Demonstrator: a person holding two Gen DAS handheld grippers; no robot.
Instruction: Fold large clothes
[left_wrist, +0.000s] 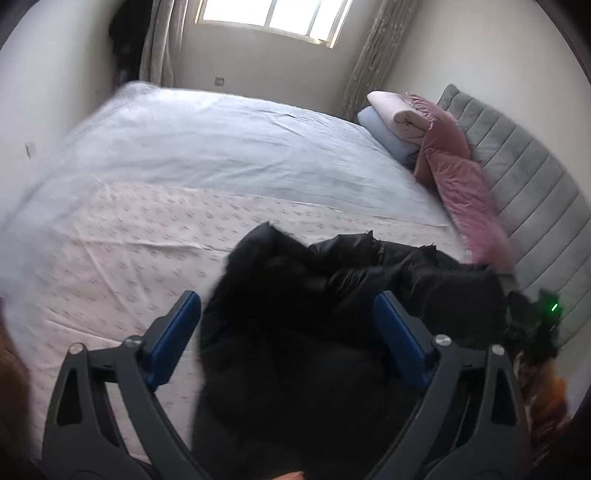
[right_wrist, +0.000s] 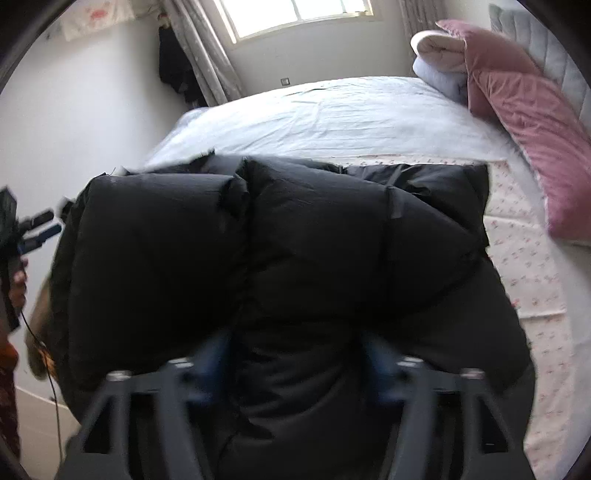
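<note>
A big black puffer jacket (left_wrist: 332, 295) lies bunched on the near side of the bed; it fills the right wrist view (right_wrist: 277, 240) as puffy quilted panels. My left gripper (left_wrist: 288, 325) is open, its blue-padded fingers (left_wrist: 177, 332) wide apart just above the jacket's left part, holding nothing. My right gripper (right_wrist: 295, 354) is open, fingers spread, with a bulge of the jacket between them; the view is blurred. The right gripper also shows at the right edge of the left wrist view (left_wrist: 535, 321), the left gripper at the left edge of the right wrist view (right_wrist: 37, 232).
The bed (left_wrist: 184, 166) has a pale blue sheet and a pink floral sheet (left_wrist: 129, 251). Folded quilts (left_wrist: 395, 118) and a pink blanket (left_wrist: 454, 184) lie against the grey padded headboard (left_wrist: 524, 173). A window (left_wrist: 273, 14) with curtains is beyond. Dark clothes (right_wrist: 173, 66) hang by the wall.
</note>
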